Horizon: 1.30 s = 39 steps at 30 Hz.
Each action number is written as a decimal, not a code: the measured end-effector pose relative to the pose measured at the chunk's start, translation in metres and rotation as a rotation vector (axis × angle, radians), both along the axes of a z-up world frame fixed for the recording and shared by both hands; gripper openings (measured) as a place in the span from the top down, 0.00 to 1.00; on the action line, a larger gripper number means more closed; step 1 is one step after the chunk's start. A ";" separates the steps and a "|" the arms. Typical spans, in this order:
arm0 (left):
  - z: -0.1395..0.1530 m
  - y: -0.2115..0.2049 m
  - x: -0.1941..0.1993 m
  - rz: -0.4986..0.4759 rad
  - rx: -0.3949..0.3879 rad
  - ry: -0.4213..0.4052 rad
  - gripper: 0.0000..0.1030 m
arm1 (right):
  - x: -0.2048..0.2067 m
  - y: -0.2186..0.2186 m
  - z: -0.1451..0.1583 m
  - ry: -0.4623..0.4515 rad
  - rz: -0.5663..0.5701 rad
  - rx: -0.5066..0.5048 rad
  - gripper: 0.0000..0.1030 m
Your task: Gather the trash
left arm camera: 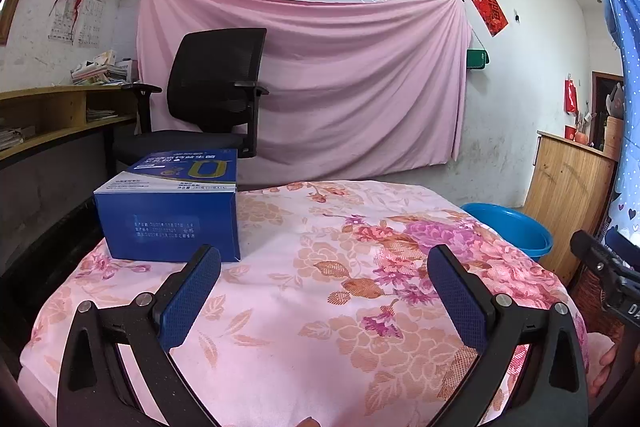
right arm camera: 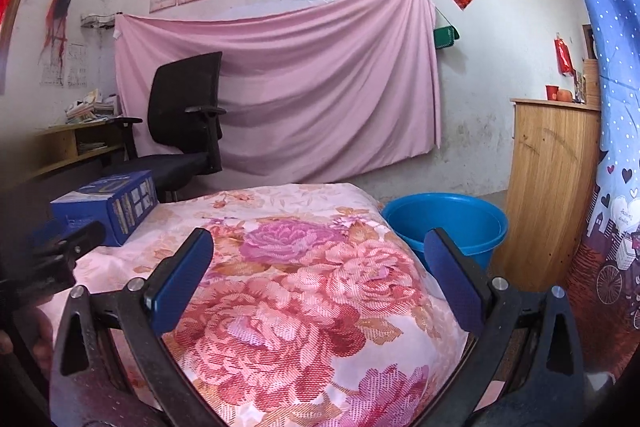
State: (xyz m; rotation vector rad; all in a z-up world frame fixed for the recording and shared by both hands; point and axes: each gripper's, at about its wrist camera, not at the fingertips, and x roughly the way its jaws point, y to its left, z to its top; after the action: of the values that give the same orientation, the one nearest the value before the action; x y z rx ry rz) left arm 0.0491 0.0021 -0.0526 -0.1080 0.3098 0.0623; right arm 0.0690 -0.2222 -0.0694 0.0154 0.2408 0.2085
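1. pink floral cloth point(left arm camera: 320, 299) covers the raised surface in front of both tools, with a pink sheet point(left arm camera: 320, 75) hung on the wall behind.
2. left tool point(left arm camera: 324, 267) hovers just over the cloth, its blue pads spread wide and holding nothing.
3. right tool point(right arm camera: 318, 247) is likewise wide open and empty above the big pink flowers.
4. blue carton point(left arm camera: 172, 211) stands on the cloth's far left corner, just beyond the left tool's left finger point(left arm camera: 192, 291); i can't tell if they touch.
5. blue bucket point(right arm camera: 448, 227) sits on the floor off the cloth's right edge, beside a wooden cabinet point(right arm camera: 556, 187).
6. black office chair point(left arm camera: 216, 95) stands behind the carton.
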 end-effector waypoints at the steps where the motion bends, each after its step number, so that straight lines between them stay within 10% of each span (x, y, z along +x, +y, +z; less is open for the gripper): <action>1: 0.000 0.000 0.000 -0.002 0.000 0.000 0.02 | 0.002 -0.001 -0.001 0.008 -0.008 0.000 0.00; 39: -0.001 -0.005 0.003 -0.027 0.009 0.007 0.02 | 0.013 0.004 -0.011 0.070 -0.036 -0.025 0.00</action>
State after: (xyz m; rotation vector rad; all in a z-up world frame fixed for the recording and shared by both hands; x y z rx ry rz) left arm 0.0516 -0.0029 -0.0537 -0.0949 0.3178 0.0369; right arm 0.0824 -0.2184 -0.0801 0.0026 0.3124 0.1693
